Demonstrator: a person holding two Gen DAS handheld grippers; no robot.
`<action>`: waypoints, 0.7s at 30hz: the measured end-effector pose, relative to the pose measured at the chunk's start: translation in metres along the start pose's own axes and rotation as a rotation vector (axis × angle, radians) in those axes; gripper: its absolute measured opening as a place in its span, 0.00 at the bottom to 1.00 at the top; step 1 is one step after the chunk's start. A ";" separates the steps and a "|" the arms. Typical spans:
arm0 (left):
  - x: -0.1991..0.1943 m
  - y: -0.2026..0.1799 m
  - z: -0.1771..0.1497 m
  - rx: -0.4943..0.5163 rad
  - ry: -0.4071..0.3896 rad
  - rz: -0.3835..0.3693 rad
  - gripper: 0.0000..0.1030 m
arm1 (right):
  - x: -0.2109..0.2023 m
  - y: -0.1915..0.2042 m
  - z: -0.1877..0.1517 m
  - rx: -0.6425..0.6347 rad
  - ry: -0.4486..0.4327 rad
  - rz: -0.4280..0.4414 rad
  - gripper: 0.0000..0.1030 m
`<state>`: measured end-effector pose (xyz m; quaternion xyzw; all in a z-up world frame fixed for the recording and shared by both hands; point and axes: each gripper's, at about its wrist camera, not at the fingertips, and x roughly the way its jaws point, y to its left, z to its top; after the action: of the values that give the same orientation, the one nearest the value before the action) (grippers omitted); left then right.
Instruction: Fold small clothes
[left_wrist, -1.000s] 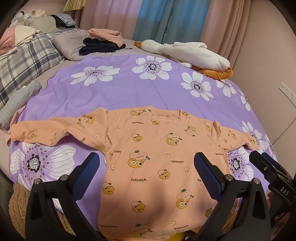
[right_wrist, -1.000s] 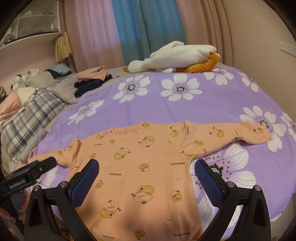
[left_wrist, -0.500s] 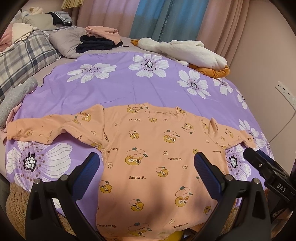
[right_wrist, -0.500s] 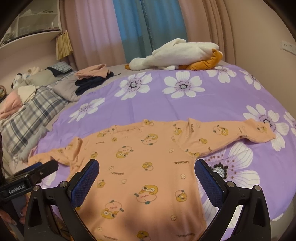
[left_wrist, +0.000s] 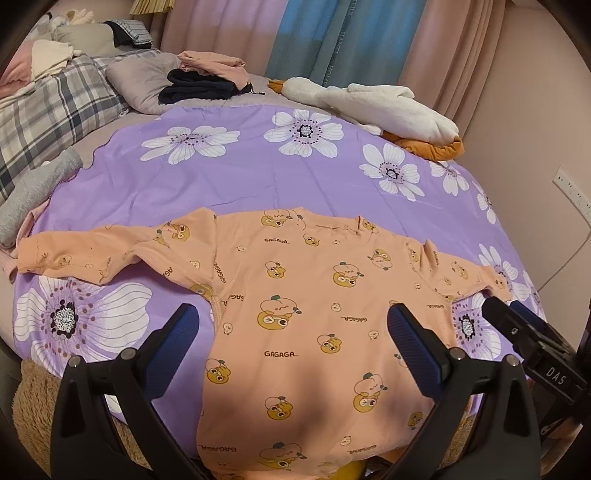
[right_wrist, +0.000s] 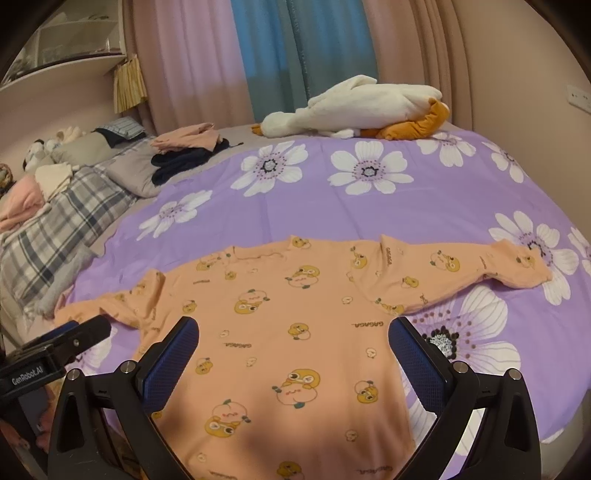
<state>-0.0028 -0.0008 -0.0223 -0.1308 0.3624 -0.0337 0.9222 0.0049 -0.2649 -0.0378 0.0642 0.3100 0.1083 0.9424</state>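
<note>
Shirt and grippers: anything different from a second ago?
Both cameras have eased slightly toward the shirt, which sits a little lower in each view. Nothing gripped or released: left gripper and right gripper stay open and empty. Shirt stays flat, sleeves spread, on the purple sheet.

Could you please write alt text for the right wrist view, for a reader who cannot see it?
An orange long-sleeved top with cartoon prints lies flat, sleeves spread, on a purple flowered bedsheet, framed by the open right tongs. The left tongs enter at the left edge, and a white plush goose lies at the far side of the bed.
</note>
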 end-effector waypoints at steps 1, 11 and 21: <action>0.000 0.001 0.000 -0.003 0.001 -0.002 0.99 | 0.000 0.000 0.000 -0.001 -0.001 0.000 0.99; -0.001 0.000 0.000 -0.009 -0.014 -0.010 0.98 | 0.000 0.000 0.000 0.002 -0.003 0.001 0.99; -0.002 0.002 0.000 -0.007 -0.011 -0.015 0.98 | -0.002 -0.002 0.001 0.001 -0.014 -0.023 0.99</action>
<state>-0.0041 0.0015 -0.0213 -0.1371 0.3566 -0.0386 0.9233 0.0043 -0.2671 -0.0358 0.0618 0.3043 0.0972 0.9456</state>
